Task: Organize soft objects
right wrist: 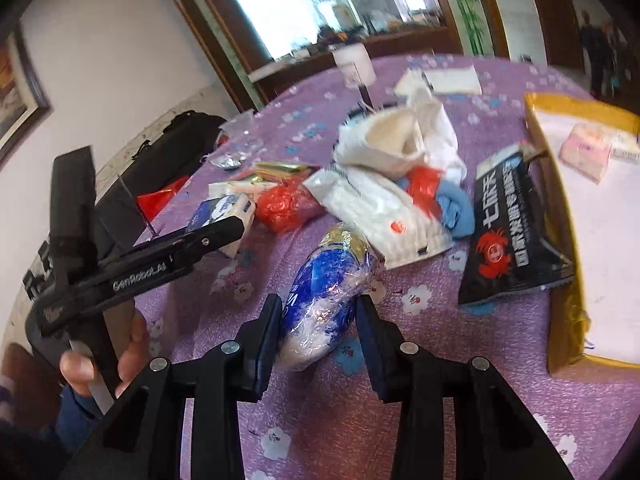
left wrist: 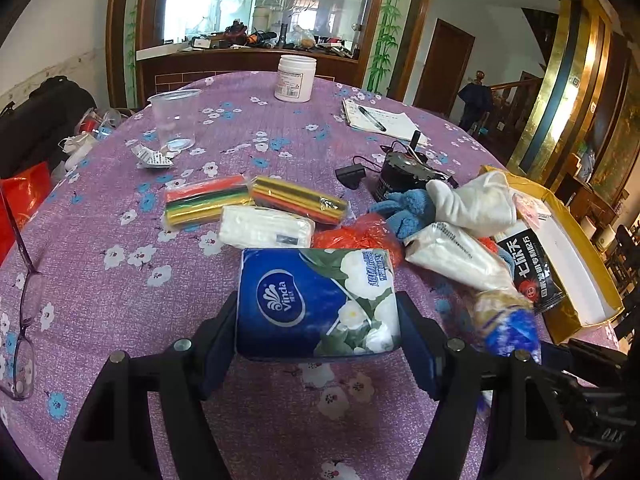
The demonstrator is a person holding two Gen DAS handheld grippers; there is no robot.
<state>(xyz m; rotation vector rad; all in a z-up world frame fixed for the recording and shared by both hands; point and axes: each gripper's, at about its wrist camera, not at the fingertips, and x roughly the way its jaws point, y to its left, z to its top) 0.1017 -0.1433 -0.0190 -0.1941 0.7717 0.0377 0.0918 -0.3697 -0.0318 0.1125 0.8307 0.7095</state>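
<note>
My left gripper is shut on a blue Vinda tissue pack, held just above the purple flowered tablecloth. In the right wrist view that gripper and its pack show at the left. My right gripper is shut on a blue-and-white wrapped tissue pack, which lies on the cloth; both pads press its sides. This pack looks blurred in the left wrist view. Behind it lies a pile: white cloth, a white wipes packet, a blue cloth and an orange-red bag.
A yellow-rimmed open box with a pink packet stands at the right, and a black snack packet leans on it. Coloured stick bundles, a white tissue pack, a plastic cup, a white jar, a notebook and glasses lie about.
</note>
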